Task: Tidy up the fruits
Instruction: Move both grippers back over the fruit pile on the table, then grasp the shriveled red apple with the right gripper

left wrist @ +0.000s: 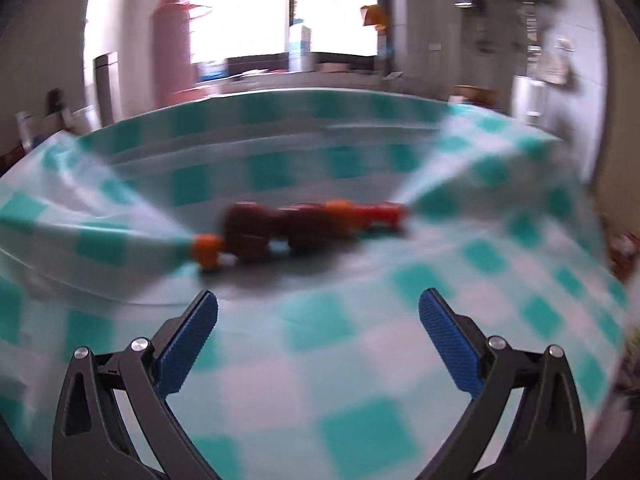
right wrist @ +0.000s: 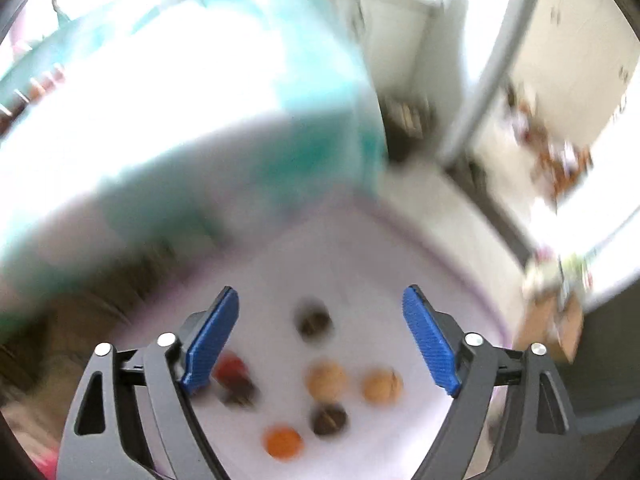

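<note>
A home: checked tablecloth [left wrist: 360,352] (teal-and-white), bright window [left wrist: 240,8].

Left hand-held gripper [left wrist: 318,308] tilts downward, jaws spread wide with nothing between them; right hand-held gripper [right wrist: 320,306] (pitched more steeply) likewise gapes empty.

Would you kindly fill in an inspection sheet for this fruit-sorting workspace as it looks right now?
Surface: table under a teal-and-white checked cloth, rumpled.
Job's things: blurred row of dark red and orange fruits on the cloth; about seven small fruits in a white container below the right tool.
Clutter: nothing seen on the cloth besides the fruit.
Grippers: left tool open, empty; right tool open, empty, above the container.
Cables: nothing seen.
Surroundings: bright window, blurred furniture.
</note>
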{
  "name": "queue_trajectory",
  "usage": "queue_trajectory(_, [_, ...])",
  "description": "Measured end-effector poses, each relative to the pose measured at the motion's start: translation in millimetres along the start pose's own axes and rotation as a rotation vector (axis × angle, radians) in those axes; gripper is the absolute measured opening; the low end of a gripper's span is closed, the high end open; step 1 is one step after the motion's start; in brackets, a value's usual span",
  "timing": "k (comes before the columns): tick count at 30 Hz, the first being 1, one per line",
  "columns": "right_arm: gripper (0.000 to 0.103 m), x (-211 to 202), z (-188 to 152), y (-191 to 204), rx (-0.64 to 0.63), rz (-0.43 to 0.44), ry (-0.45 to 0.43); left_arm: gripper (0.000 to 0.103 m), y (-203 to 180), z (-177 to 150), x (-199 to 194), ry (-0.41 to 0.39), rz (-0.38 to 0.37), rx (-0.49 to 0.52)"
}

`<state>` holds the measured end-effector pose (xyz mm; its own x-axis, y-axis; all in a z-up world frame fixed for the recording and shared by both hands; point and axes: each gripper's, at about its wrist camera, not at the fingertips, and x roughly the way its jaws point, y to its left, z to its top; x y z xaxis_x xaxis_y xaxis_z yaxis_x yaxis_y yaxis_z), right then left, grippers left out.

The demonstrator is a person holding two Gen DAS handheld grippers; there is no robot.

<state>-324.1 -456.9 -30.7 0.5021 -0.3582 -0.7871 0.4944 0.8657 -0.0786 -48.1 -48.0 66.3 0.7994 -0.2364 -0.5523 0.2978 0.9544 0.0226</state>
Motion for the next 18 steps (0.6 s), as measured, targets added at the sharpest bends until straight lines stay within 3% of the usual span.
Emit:
queue_trajectory(4, [0.087, -72.0, 46.0, 54.9, -0.070, 0.146, -0.299, 0.101, 49.0, 10.1, 23.9, 0.014, 0.108, -0.087])
queue_trajectory(6, [0.087, -85.7, 63.2, 86.7, -0.121, 0.215, -0.353, 0.101, 73.3, 13.4, 32.6, 0.019, 0.134, -0.150])
queue_trajectory(9, [0.087, -80.2, 92.6, 144.7, -0.197, 0.290, -0.345, 0.101, 100.7, 7.2, 38.7, 0.019, 0.151, -0.231])
queue_trajectory(15, [0.087, -31.4, 126.2, 270.4, -0.280, 0.422, -0.225, 0.101, 136.5, -5.8, 40.9, 0.072, 0.139, -0.410])
queue_trajectory(18, [0.087, -10.9, 141.4, 327.4, -0.303, 0.471, -0.164, 0.101, 137.3, -9.1, 46.8, 0.110, 0.169, -0.405])
